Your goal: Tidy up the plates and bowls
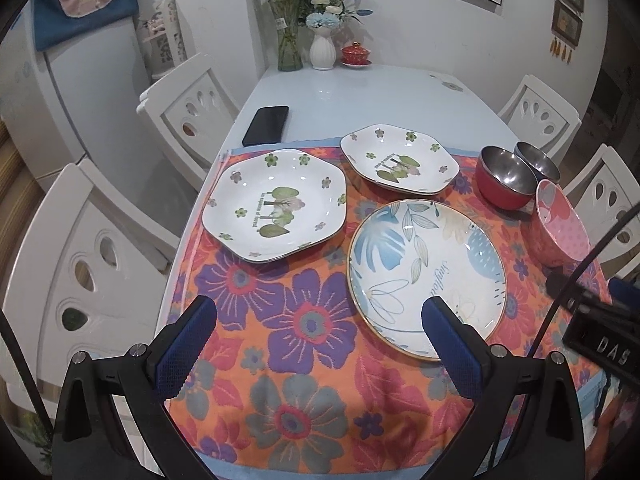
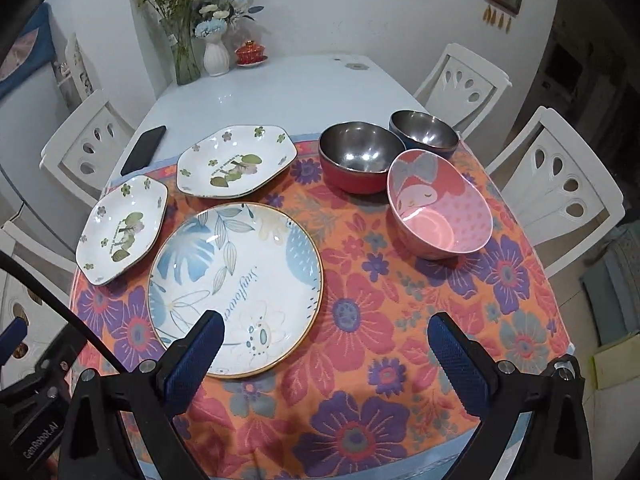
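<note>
On the flowered cloth lie a round blue-leaf plate (image 1: 426, 276) (image 2: 236, 288), a near hexagonal tree plate (image 1: 276, 204) (image 2: 124, 228) and a far hexagonal tree plate (image 1: 398, 160) (image 2: 236, 162). To the right stand a red steel bowl (image 1: 506, 178) (image 2: 360, 158), a blue steel bowl (image 1: 536, 160) (image 2: 424, 132) and a pink bowl (image 1: 560, 224) (image 2: 438, 206). My left gripper (image 1: 320, 324) is open and empty above the cloth, its right finger over the round plate's near edge. My right gripper (image 2: 326, 340) is open and empty, its left finger over that plate's near edge.
A black phone (image 1: 266, 125) (image 2: 144, 150) lies on the bare white table (image 1: 360, 96) behind the cloth. Vases of flowers (image 1: 290, 40) and a red lidded cup (image 1: 356, 55) stand at the far end. White chairs (image 1: 188, 108) (image 2: 560, 176) line both sides.
</note>
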A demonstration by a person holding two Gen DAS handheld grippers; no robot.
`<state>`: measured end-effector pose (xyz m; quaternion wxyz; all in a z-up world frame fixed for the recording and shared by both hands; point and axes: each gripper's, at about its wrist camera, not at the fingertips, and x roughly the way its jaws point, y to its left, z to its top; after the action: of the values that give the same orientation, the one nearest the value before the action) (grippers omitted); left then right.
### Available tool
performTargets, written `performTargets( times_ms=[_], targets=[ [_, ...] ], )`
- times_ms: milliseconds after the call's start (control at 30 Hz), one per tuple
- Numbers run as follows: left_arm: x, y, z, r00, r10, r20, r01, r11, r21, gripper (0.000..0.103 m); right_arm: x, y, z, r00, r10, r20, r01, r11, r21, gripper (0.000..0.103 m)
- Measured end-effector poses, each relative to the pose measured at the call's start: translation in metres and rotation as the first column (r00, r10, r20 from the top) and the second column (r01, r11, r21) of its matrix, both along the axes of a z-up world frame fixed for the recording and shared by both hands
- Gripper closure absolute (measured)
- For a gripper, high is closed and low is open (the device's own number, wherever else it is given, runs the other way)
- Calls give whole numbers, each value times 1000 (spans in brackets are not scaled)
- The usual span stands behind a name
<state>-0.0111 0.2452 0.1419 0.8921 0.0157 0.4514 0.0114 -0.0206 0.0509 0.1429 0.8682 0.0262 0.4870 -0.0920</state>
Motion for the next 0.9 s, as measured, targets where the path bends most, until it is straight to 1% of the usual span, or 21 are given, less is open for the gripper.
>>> performTargets(
  times_ms=[67, 200, 333, 500, 567, 800, 900],
  targets=[
    [0, -1, 1, 1000, -7, 6, 7, 1000, 4, 1, 1, -2, 3, 1000, -4, 12, 4, 1000, -13, 1],
    [0, 3, 1, 1000, -2, 7, 2, 1000, -10, 1, 7, -8, 6, 1000, 13, 22, -13, 1000, 21, 1],
    [3, 7, -1, 1000, -3, 18, 3, 1000, -19, 1, 14, -5, 4, 999, 40, -3, -40, 999, 11, 1],
    [13, 6, -10, 1000, -8, -16, 7, 999, -41, 1, 23, -2, -4, 998, 64, -28, -64, 998, 0, 1],
    [16, 6, -13, 1000, -10, -26, 9, 999, -39, 1, 26, -1, -7, 997, 68, -35, -68, 998, 1, 1],
    [33, 7, -25, 998, -10, -68, 6, 998, -57, 1, 43, -6, -19, 996, 61, -67, -61, 998, 9, 1],
    [38, 7, -22, 998, -5, -60, 1, 998, -58, 1, 51, -7, -21, 995, 62, -77, -61, 998, 16, 1]
  ],
)
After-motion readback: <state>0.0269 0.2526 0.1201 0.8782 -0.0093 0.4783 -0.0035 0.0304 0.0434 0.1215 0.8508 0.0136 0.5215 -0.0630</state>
